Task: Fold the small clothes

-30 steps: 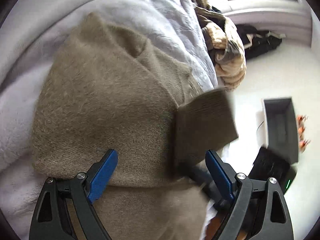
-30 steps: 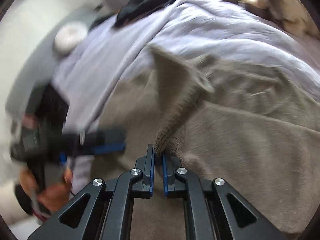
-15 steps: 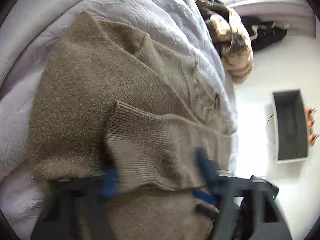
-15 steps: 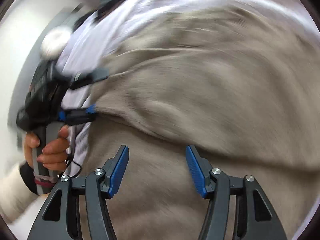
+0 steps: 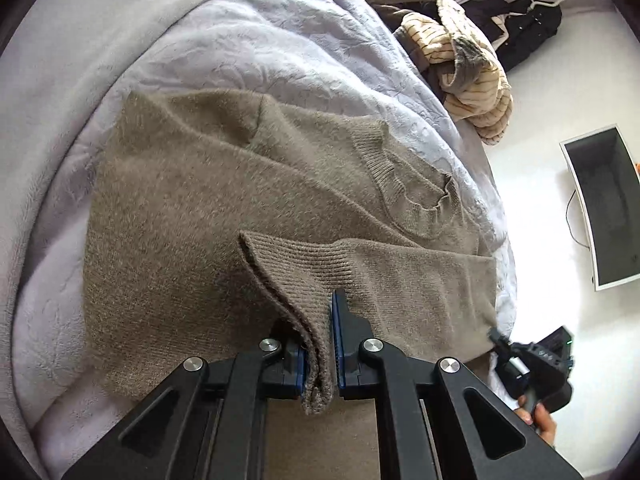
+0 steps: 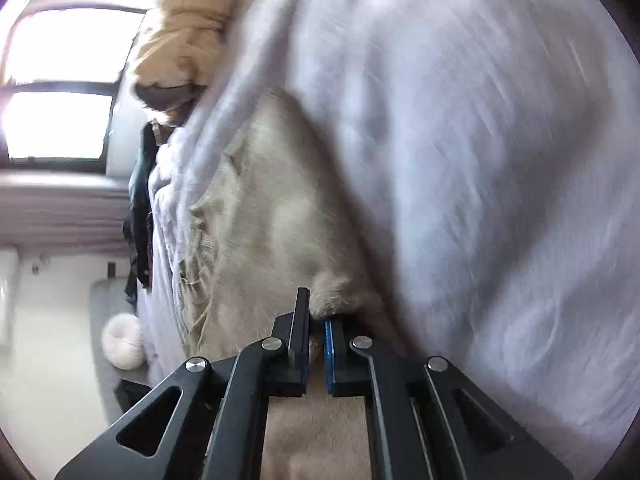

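Note:
A taupe knit sweater (image 5: pixel 192 208) lies on a pale lilac bedspread (image 5: pixel 248 52), one sleeve folded across its body. My left gripper (image 5: pixel 320 344) is shut on the ribbed cuff (image 5: pixel 304 276) of that sleeve and holds it raised a little off the body. In the blurred right wrist view my right gripper (image 6: pixel 317 340) is shut on a fold of the same sweater (image 6: pixel 272 216) at its edge by the bedspread (image 6: pixel 480 160).
A heap of striped tan clothes (image 5: pixel 464 60) and dark garments (image 5: pixel 528 28) lie at the far end of the bed. A dark open box (image 5: pixel 604 208) stands on the white floor. The right gripper's handle and hand (image 5: pixel 536 380) show at lower right. A white round cushion (image 6: pixel 122 342) lies on the floor.
The right gripper let go of the sleeve after laying it across the body, then shut on the sweater's edge. The left gripper closed on the sleeve cuff.

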A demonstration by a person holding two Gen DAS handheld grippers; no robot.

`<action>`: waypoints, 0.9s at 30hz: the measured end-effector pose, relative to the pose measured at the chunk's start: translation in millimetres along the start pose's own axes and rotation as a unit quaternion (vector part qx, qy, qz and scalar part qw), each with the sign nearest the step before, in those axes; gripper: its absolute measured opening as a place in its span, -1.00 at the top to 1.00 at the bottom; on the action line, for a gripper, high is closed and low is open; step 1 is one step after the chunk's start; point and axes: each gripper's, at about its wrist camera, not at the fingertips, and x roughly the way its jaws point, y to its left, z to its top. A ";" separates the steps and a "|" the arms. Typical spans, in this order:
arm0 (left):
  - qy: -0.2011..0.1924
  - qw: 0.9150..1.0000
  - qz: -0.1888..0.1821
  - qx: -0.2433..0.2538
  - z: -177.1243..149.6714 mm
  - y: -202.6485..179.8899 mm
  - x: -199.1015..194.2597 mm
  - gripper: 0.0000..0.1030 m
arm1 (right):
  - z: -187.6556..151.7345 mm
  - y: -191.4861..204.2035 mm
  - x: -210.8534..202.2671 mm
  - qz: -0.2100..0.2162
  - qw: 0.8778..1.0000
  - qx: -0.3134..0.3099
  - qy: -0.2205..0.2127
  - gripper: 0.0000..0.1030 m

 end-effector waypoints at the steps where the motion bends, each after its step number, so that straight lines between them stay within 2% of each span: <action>1: 0.000 1.000 0.008 0.006 -0.8 0.0 1.9 0.77 | 2.4 0.4 -3.2 -0.016 1.000 -0.022 -0.002 0.88; 3: 0.011 0.999 0.031 0.011 -2.5 4.8 11.1 0.77 | 9.4 -12.5 -10.3 -0.054 0.998 -0.032 0.011 0.88; 4: 0.016 0.999 0.034 0.003 -3.6 9.7 14.7 0.77 | 10.4 -20.7 -8.2 -0.059 0.998 -0.020 0.030 0.87; 5: 0.013 0.999 0.028 -0.010 -4.3 13.8 15.2 0.77 | 9.4 -27.9 -6.4 -0.045 0.997 -0.006 0.056 0.87; 6: 0.010 1.000 0.022 -0.018 -4.7 15.9 14.1 0.77 | 7.8 -25.8 -11.1 -0.047 0.997 -0.016 0.062 0.84; 9: 0.008 1.000 0.028 -0.009 -4.4 13.2 12.5 0.77 | -1.3 6.7 -35.6 -0.064 0.988 -0.126 0.057 0.54; 11: 0.012 0.999 0.036 0.001 -2.8 9.5 13.7 0.77 | 6.5 21.7 -46.8 -0.070 0.983 -0.165 0.035 0.30; 13: 0.015 0.999 0.039 0.003 -1.1 6.2 14.2 0.77 | 27.6 20.6 -53.4 -0.081 0.983 -0.164 0.009 0.01; 14: 0.016 0.999 0.040 0.003 -1.2 6.3 14.5 0.77 | 41.9 19.8 -48.0 -0.077 0.986 -0.149 0.002 0.00; 17: 0.023 0.999 0.039 0.005 -0.5 2.8 17.1 0.77 | 66.2 5.7 -30.9 -0.076 0.989 -0.124 0.011 0.00; 20: 0.023 0.999 0.045 0.010 0.0 0.1 16.1 0.77 | 77.4 1.1 1.5 -0.090 0.988 -0.118 0.048 0.01; 22: 0.014 0.998 0.051 0.019 1.0 -4.1 12.5 0.77 | 77.4 7.4 3.9 -0.080 0.986 -0.132 0.061 0.84; 25: 0.003 0.997 0.062 0.039 2.7 -12.1 12.9 0.77 | 70.1 22.4 -15.2 -0.097 0.977 -0.189 0.019 0.84; 27: 0.005 0.997 0.070 0.044 3.6 -11.6 17.9 0.77 | 72.5 12.6 -7.3 -0.129 0.973 -0.189 0.020 0.84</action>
